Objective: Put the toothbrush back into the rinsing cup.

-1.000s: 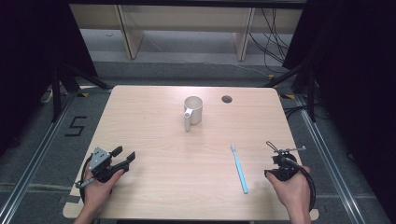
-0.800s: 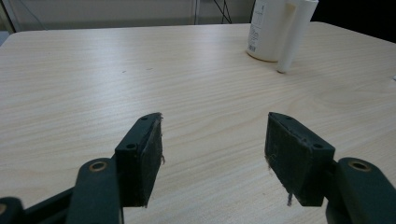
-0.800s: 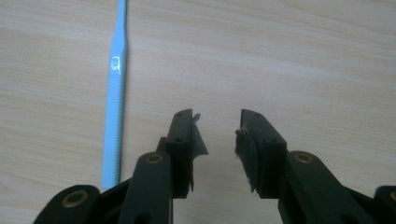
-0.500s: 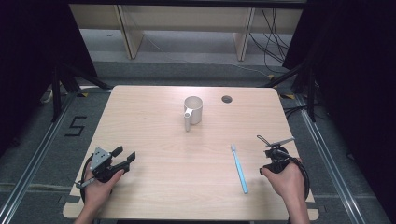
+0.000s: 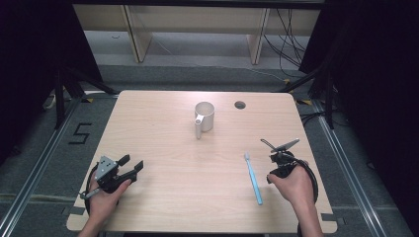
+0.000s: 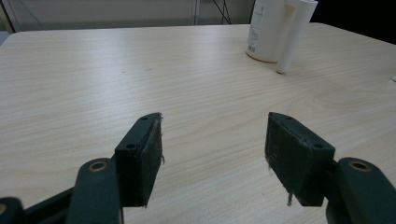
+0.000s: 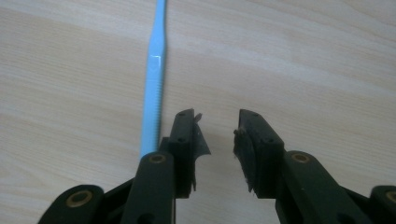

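High view: a pale wood-grain tabletop with rounded corners carries three things. A light-blue toothbrush, slim and straight, lies flat on the person's right half, its white head end pointing away from the person. The right gripper is held just to the right of the toothbrush, near its head end, close but not touching; its thin black jaws have just been closing, yet they stand apart with nothing between them. The left gripper rests at the near left of the tabletop, well apart from the toothbrush, jaws spread and empty, a grey three-cornered plate on top. A white cylindrical mug stands upright near the far middle, its handle turned toward the person. A small round hole sits in the tabletop just right of the mug.

Left gripper view: the left gripper has two blocky black jaws faced with dark, frayed padding, set wide apart over bare wood. The mug, smooth and glossy with a printed label, stands far off at the upper right.

Right gripper view: the right gripper looks down on the tabletop, a narrow gap between its worn pads. The toothbrush runs up the picture just beside the left jaw, outside the gap; its plastic handle is matte, with a ribbed stretch near the jaw.
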Demonstrator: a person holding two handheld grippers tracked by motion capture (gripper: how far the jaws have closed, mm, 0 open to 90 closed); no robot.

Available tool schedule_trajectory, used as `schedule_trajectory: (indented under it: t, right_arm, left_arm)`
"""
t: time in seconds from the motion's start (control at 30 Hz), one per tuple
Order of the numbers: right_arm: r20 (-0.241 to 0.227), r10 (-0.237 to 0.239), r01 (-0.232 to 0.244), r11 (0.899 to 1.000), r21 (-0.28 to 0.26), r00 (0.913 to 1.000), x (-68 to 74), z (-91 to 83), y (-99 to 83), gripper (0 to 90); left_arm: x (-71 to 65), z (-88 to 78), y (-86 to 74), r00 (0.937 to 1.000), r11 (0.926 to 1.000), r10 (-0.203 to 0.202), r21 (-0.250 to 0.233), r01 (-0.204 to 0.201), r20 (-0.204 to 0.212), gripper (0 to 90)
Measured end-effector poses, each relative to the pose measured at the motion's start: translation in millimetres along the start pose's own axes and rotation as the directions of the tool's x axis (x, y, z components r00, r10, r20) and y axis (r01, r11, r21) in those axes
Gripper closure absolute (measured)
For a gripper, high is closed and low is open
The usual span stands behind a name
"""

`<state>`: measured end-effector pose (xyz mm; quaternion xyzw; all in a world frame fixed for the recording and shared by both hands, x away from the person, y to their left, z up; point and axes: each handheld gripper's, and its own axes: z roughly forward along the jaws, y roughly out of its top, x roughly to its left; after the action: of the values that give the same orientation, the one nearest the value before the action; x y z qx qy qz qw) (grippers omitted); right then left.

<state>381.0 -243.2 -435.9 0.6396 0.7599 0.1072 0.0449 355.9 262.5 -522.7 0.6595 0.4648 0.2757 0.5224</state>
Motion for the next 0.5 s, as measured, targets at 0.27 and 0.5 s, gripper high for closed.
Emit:
schedule_trajectory:
  t: [0.27, 0.5]
  right_arm:
    - [-0.016, -0.019, 0.020, 1.000, 0.016, 0.9997, 14.6, 6.8, 3.9, 69.8]
    - [-0.039, -0.037, 0.039, 0.998, 0.058, 0.9986, 26.2, 15.9, 7.5, 71.8]
  left_arm:
    - [0.0, 0.0, 0.0, 1.0000, 1.0000, 0.002, 0.001, -0.002, 0.001, 36.6]
    - [0.4, 0.1, 0.2, 1.0000, 1.0000, 0.006, 0.003, -0.006, 0.005, 36.6]
